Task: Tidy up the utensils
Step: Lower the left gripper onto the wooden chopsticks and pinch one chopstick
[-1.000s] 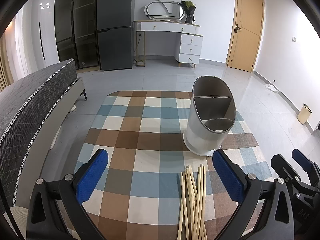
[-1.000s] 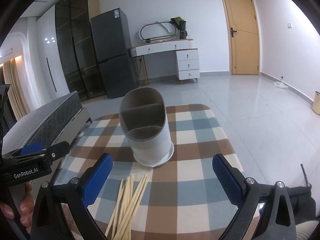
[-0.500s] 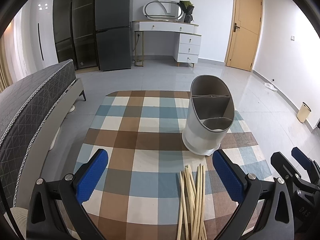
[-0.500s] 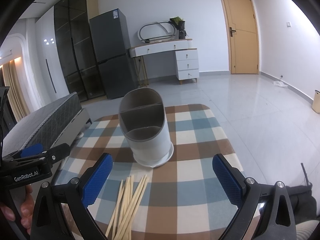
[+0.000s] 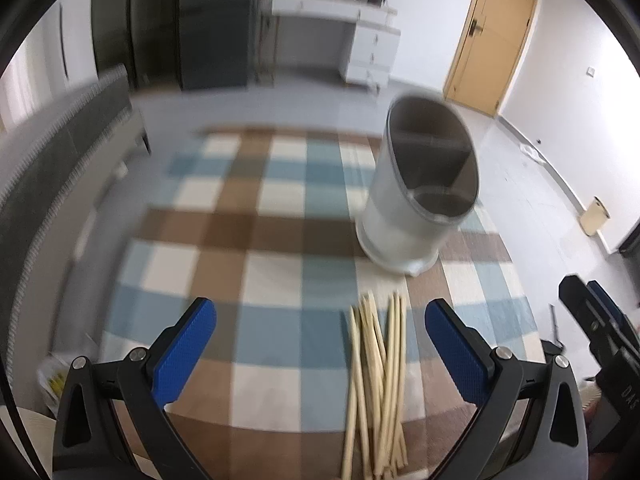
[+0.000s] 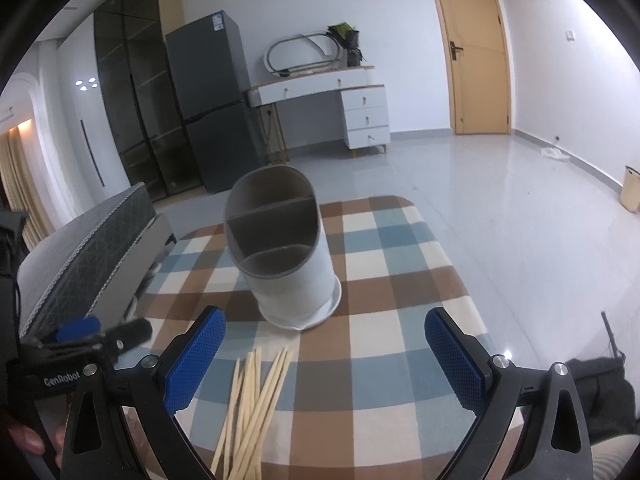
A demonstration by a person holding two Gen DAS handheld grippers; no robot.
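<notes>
Nothing's in hand: both claws, the left gripper (image 5: 320, 336) and right gripper (image 6: 324, 340), are hanging wide open and empty over the brown-and-blue checked tablecloth (image 6: 400, 248). The white oval utensil holder with grey dividers (image 6: 280, 248) is sitting upright mid-table with every visible compartment empty. The loose bundle of pale wooden chopsticks (image 5: 376, 380) is lying just in front of it, so I'd pinch one pair mid-shaft.

Fridge (image 6: 212, 104), desk (image 6: 320, 92) and door (image 6: 472, 48) behind

Chopsticks (image 5: 376, 380) lie before the holder (image 5: 420, 200) on the tablecloth (image 5: 224, 216).
</notes>
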